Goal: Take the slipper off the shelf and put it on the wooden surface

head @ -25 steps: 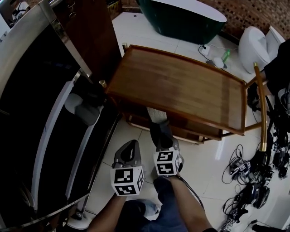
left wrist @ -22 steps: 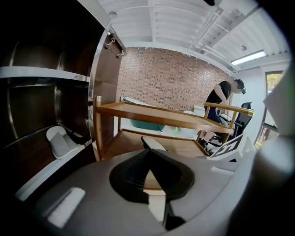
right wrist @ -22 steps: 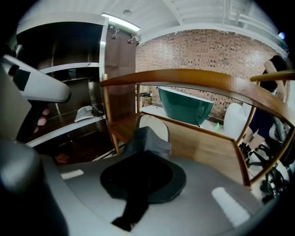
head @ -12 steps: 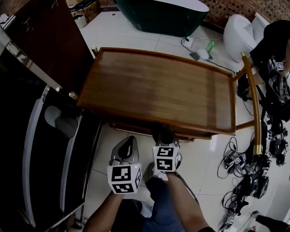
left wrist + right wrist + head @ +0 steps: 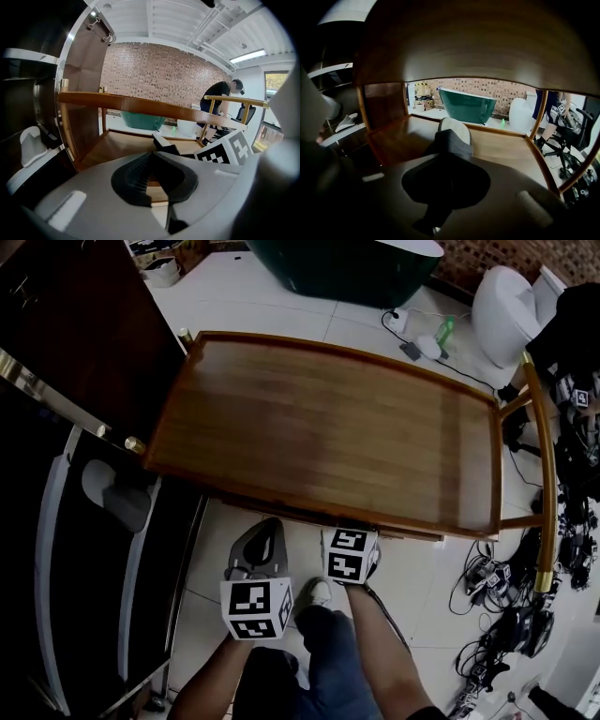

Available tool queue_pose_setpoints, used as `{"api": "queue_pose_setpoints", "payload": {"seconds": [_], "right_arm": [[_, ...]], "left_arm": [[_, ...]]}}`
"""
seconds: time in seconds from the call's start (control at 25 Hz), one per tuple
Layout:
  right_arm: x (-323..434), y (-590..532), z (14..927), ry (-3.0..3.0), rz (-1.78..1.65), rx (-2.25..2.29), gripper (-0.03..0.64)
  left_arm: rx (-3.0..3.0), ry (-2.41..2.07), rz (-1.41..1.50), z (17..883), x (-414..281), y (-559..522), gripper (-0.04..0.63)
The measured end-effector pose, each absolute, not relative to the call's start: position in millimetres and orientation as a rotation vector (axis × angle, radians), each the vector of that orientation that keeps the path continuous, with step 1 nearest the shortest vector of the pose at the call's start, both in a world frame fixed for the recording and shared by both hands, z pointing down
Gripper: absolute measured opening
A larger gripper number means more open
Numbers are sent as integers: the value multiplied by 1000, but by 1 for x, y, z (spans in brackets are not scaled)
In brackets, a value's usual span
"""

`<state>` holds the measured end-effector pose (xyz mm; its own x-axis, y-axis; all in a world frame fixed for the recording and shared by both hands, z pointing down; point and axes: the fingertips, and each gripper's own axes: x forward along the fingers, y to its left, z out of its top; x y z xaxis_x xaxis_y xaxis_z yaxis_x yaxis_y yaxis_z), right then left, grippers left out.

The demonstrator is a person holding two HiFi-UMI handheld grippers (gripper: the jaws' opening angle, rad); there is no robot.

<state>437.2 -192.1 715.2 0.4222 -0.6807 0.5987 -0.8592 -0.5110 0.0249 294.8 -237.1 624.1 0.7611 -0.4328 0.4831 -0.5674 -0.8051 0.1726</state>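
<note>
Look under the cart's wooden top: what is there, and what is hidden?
The right gripper view shows a slipper on the lower shelf, the right gripper shut on its dark upper. In the head view the wooden top hides the slipper.

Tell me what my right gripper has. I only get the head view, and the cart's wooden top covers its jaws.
Observer: The right gripper is shut on a slipper, gripping its dark grey upper.
Operator: Is the slipper out from under the top?
Observer: No. The slipper sits over the lower shelf, with the wooden top right overhead.
</note>
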Motion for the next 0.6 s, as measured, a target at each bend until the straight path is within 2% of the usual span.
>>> {"api": "queue_pose_setpoints", "payload": {"seconds": [0.32,0.6], "right_arm": [[437,-208,728,-1355,732,2274,40],[433,-209,718,-1383,693,2271,89]], "left_arm": [[2623,-800,623,635,299,-251,6],[2612,-813,626,636,292,-253,6]]}}
